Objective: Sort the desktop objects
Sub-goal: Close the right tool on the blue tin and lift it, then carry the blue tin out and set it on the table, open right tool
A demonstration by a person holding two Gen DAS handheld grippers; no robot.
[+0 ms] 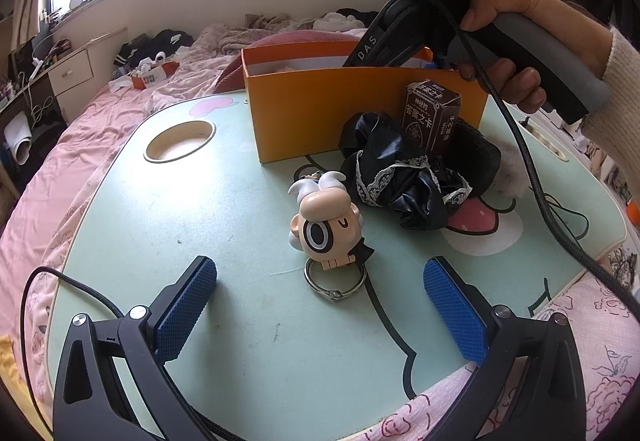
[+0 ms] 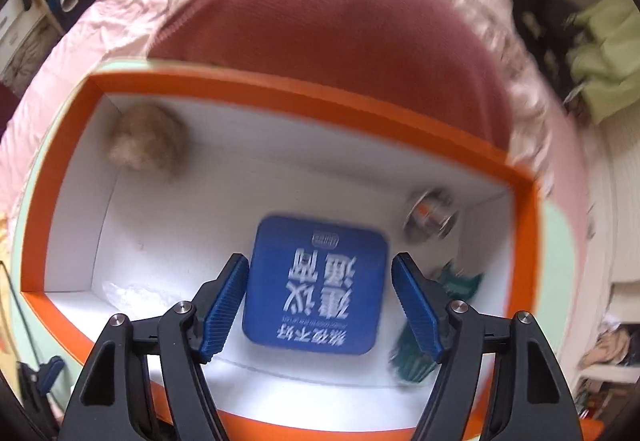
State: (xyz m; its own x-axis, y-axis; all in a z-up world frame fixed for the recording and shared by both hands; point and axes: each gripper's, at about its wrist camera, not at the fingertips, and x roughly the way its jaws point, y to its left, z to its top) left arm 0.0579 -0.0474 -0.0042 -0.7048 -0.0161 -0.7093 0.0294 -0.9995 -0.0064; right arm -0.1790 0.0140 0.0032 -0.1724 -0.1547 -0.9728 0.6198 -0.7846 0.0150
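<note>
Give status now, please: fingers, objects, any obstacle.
Left gripper open above figurine keychain. Right gripper open over blue card inside orange box. Nothing blocking.

Two handheld grippers, each with black arms and blue ribbed pads. The left gripper [image 1: 320, 305] points forward and slanting downward, its jaws spread wide with nothing between the pads; a black cable trails from its left arm. Ahead of it and to its right, a person's right hand [image 1: 508, 53] in a cream knitted sleeve [image 1: 612, 113] wraps a grey pistol-style handle, one finger curled under at the front. That hand tips the right gripper [image 2: 320, 305] steeply downward, its black body angled nose-down. The right jaws stand parted, pads clear on both sides, neither pad pressing on anything.
</note>
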